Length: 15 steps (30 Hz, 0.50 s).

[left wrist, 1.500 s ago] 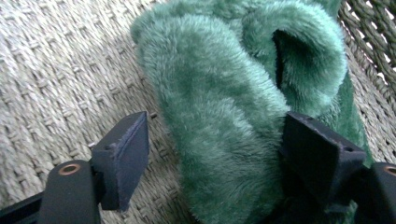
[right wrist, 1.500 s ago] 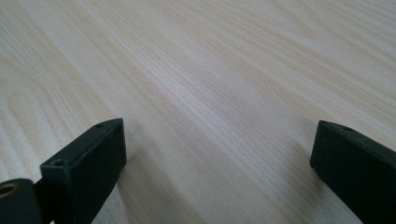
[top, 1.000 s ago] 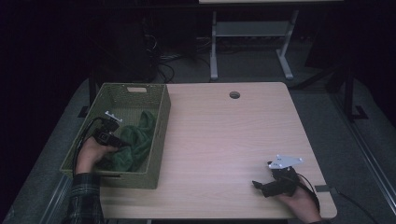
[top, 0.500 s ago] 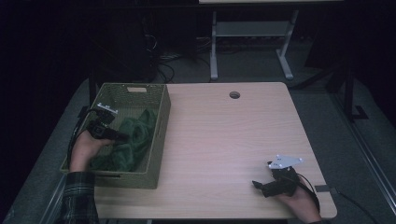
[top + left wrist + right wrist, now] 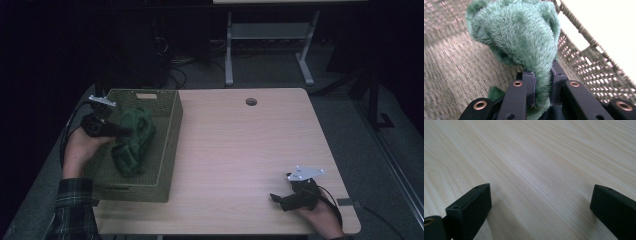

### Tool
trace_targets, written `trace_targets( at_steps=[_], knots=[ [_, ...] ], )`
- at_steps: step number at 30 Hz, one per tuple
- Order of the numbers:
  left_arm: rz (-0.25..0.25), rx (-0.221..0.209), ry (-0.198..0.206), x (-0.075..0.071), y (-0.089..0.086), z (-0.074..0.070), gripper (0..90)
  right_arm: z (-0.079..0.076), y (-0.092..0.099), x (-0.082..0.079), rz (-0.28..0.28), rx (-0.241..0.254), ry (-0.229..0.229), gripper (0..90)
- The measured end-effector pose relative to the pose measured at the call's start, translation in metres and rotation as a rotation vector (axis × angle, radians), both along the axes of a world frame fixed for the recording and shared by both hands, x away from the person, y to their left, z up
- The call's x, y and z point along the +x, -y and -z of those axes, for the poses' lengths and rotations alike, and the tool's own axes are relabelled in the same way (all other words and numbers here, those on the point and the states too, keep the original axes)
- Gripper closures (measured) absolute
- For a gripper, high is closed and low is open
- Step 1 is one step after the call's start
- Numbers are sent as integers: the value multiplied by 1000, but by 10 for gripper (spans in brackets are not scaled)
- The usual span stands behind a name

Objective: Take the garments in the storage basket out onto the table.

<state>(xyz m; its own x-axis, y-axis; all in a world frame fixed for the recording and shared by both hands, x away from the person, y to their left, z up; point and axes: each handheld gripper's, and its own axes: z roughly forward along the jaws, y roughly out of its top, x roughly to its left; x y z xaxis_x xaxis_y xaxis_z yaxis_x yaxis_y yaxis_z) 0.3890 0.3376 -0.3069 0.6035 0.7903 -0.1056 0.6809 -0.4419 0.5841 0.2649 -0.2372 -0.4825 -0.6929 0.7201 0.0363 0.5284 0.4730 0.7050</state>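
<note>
Lifting the green plush out of the basket

Starting at the left, the left gripper (image 5: pixel 121 131) has its jaws closed on a fold of the green plush toy (image 5: pixel 132 141), the pads pinching only a narrow strip of fur while the bulk of the toy hangs free beyond them. The jaws have just been closing, with that fur between them. In the left gripper view, the plush (image 5: pixel 524 37) hangs above the woven floor of the basket (image 5: pixel 170 145), close to the mesh wall on the side toward the open bench.

The basket stands at the left end of the bench (image 5: pixel 240 145). Far to the right, the right gripper (image 5: pixel 278 199) rests near the front edge, its jaws spread wide with nothing between them but bare wood.

Risks, as I judge them: the pinch holds so little fur that the toy's weight could pull it out, dropping it back inside. A dangling limb could also snag on the basket rim, tipping or dragging the light basket if the toy is carried across too low.
</note>
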Motion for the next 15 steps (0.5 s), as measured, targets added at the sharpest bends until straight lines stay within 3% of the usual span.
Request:
trace_targets(
  at_steps=[15],
  knots=[
    [66, -13, 93, -3, 22, -61, 788, 0, 0, 0, 0, 1, 1, 33]
  ],
)
